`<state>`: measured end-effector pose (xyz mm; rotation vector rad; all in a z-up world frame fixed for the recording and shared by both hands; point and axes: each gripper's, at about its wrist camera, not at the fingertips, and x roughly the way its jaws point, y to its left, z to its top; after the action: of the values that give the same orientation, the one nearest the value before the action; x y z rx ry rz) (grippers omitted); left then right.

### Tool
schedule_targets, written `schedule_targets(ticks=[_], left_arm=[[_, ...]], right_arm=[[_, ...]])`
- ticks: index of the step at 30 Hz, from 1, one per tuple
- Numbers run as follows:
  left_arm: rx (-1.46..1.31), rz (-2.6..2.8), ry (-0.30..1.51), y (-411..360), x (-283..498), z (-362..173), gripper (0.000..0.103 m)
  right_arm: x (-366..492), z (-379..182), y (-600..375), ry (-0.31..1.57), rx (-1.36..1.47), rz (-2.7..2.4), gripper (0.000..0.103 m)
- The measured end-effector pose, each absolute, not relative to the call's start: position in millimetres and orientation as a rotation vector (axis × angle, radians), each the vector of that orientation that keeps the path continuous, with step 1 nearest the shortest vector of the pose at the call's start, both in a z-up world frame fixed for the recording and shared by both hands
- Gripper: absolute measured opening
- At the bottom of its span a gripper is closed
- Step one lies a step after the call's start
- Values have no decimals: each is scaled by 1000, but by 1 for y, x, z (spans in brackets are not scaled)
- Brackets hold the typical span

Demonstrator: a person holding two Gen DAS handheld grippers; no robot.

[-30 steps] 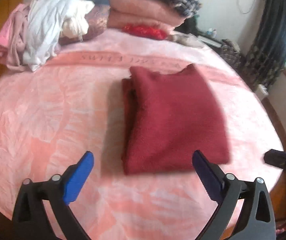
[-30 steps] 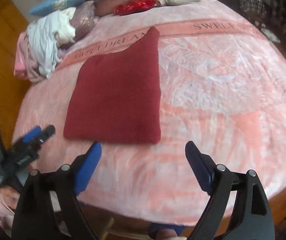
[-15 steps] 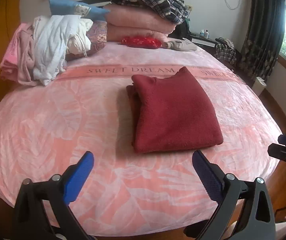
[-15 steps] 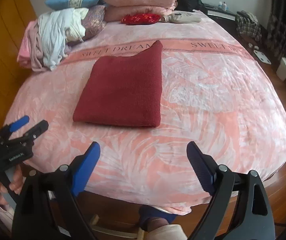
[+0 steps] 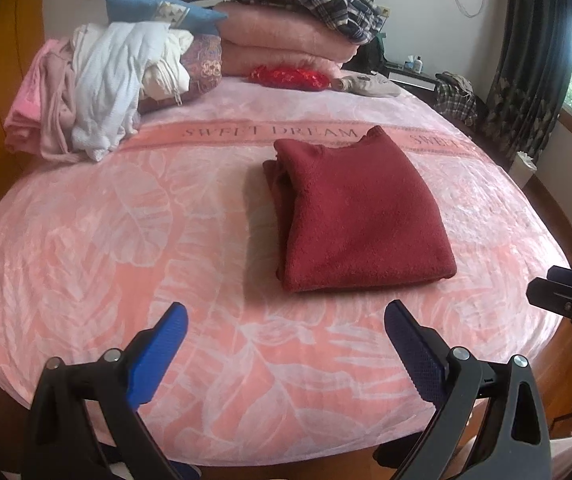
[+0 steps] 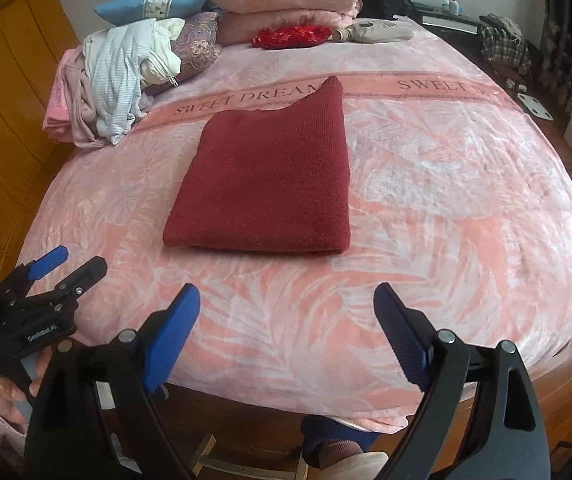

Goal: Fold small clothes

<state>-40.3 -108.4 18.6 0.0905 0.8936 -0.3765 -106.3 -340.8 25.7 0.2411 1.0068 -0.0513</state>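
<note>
**Sweater folded; tools clear**

Red sweater [image 5: 360, 216] lying folded at centre of bed [image 5: 86, 240]. Left tool [image 5: 286, 340] and right tool [image 6: 286, 320] gaping, empty, hovering near bed edge. Fold judged complete; next: fetching from unfolded pile [image 5: 98, 88].

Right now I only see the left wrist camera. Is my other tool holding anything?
Observer: No. The right tool is wide open and empty, and stops short of the folded red sweater.
Child: What's holding my left tool?
Observer: A hand grips the left tool from below, at the near left corner of the bed.
Child: Anything under the bed's edge?
Observer: A foot in a light slipper.
</note>
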Motion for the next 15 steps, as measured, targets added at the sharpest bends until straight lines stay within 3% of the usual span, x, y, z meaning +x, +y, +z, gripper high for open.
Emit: schedule_targets(ticks=[15], left_arm=[[120, -374, 927, -110, -46, 9, 99]], right_arm=[[-99, 10, -341, 1052, 267, -43, 91]])
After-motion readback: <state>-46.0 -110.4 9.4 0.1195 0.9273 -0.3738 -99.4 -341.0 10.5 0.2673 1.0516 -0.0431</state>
